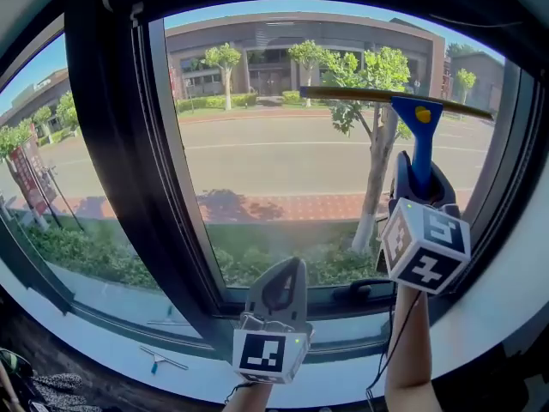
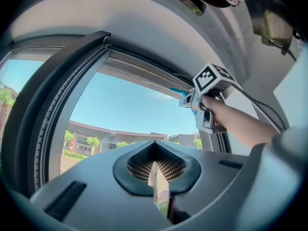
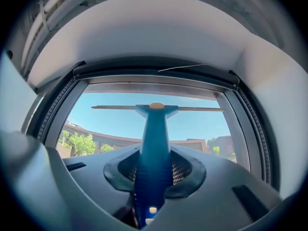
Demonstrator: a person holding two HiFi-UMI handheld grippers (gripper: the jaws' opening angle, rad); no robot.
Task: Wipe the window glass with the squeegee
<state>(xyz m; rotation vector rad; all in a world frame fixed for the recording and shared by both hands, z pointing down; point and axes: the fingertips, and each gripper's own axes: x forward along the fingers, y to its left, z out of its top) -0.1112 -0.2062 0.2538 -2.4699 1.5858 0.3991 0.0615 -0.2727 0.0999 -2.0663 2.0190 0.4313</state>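
Observation:
The squeegee has a blue handle and a long thin blade lying level against the window glass, high on the right pane. My right gripper is shut on the handle from below. In the right gripper view the handle runs up out of the jaws to the blade, just under the top frame. My left gripper is lower down, in front of the bottom frame, shut with nothing in it. The left gripper view shows its jaws closed to a slit and the right gripper up on the right.
A thick black frame post separates this pane from another pane on the left. A dark window handle sits on the bottom frame. A small squeegee-like tool lies on the white sill below. A cable hangs from the right gripper.

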